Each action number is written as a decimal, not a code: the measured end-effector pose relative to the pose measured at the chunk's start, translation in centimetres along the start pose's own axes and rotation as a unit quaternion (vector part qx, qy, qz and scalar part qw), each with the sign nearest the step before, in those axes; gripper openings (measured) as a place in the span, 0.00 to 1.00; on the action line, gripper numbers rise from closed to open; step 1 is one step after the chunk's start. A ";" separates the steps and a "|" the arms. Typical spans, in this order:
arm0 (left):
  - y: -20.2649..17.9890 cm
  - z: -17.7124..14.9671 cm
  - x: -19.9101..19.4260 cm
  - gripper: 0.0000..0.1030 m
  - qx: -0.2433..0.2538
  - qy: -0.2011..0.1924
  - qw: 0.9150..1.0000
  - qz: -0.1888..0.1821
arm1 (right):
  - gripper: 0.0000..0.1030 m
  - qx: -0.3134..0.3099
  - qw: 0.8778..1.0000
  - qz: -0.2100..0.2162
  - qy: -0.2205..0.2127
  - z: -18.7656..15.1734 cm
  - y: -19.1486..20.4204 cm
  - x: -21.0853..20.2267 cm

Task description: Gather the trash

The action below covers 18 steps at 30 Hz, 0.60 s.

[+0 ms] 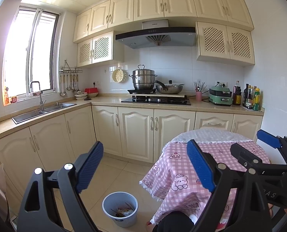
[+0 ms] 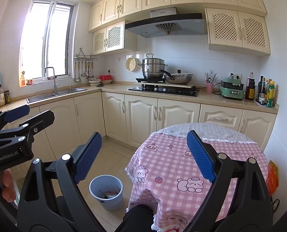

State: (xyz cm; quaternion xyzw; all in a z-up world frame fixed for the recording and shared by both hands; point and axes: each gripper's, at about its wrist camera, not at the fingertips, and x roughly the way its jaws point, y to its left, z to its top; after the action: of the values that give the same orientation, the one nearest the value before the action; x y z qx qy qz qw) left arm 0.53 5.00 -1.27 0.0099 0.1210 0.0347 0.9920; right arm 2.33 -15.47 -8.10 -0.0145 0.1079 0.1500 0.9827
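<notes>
A grey-blue trash bin stands on the tiled floor left of the table; wrappers and scraps lie inside it. It also shows in the right wrist view. My left gripper is open and empty, held high above the floor and the bin. My right gripper is open and empty over the near edge of the round table with a pink checked cloth. The right gripper shows at the right edge of the left wrist view. The left gripper shows at the left edge of the right wrist view.
An orange packet hangs at the table's right side by the wall. Cream cabinets run along the back and left, with a sink, a hob with pots, a green cooker and bottles.
</notes>
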 end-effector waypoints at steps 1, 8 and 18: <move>0.0 0.0 0.0 0.84 0.000 0.000 1.000 0.001 | 0.86 0.000 1.000 0.000 0.001 0.0 0.0 0.1; 0.0 -0.2 0.3 0.84 0.001 0.004 1.000 0.000 | 0.86 -0.003 1.000 0.000 0.005 -0.2 -0.2 0.2; -0.1 -0.2 0.5 0.84 0.002 0.008 1.000 -0.001 | 0.86 -0.003 1.000 0.001 0.006 -0.2 -0.3 0.4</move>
State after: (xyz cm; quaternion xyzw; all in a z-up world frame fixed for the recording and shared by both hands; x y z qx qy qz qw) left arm 0.94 4.97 -1.58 0.0118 0.1290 0.0333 0.9910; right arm 2.73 -15.71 -8.37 -0.0184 0.1133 0.1509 0.9819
